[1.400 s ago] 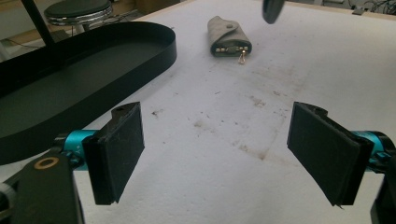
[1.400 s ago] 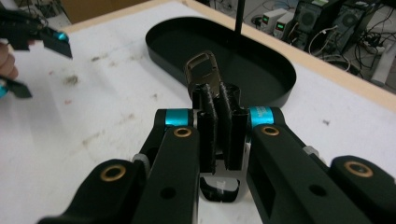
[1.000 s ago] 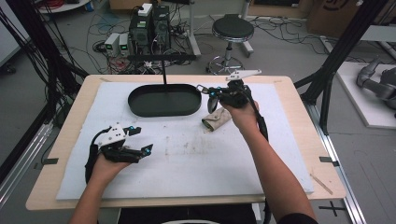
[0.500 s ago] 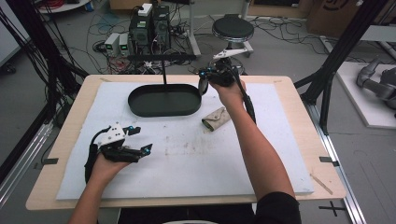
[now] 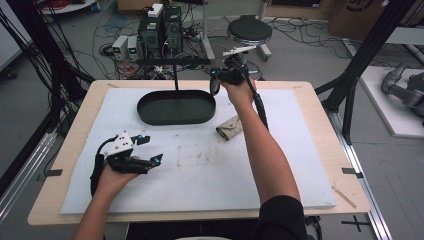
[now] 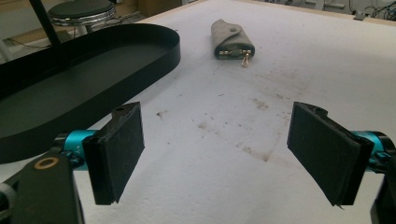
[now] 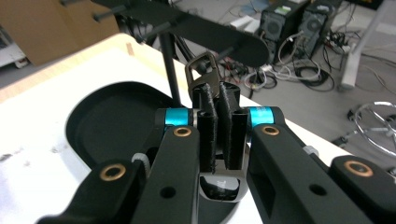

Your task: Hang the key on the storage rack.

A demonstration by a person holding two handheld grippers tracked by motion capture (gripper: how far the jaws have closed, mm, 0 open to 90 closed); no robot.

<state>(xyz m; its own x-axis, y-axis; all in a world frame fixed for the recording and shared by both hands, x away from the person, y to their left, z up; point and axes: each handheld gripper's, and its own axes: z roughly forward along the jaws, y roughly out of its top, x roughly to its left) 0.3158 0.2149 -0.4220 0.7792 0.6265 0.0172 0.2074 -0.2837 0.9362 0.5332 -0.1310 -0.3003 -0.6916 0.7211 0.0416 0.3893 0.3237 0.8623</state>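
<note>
- Right gripper view: your right gripper [image 7: 218, 135] has its fingers [image 7: 206, 130] nearly closed on a dark metal carabiner clip [image 7: 204, 70], whose loop sticks up past the fingertips.
- In the high view, that right gripper [image 5: 216, 85] is raised over the far edge of the worktop [image 5: 300, 150], just beside the right end of the black oval tray [image 5: 176, 107].
- The beige key pouch [image 5: 230, 128] lies on the white mat, near the tray and under your right forearm.
- Your left gripper [image 5: 150, 150] rests low at the near left, fingers [image 6: 119, 151] wide apart, holding nothing.
</note>
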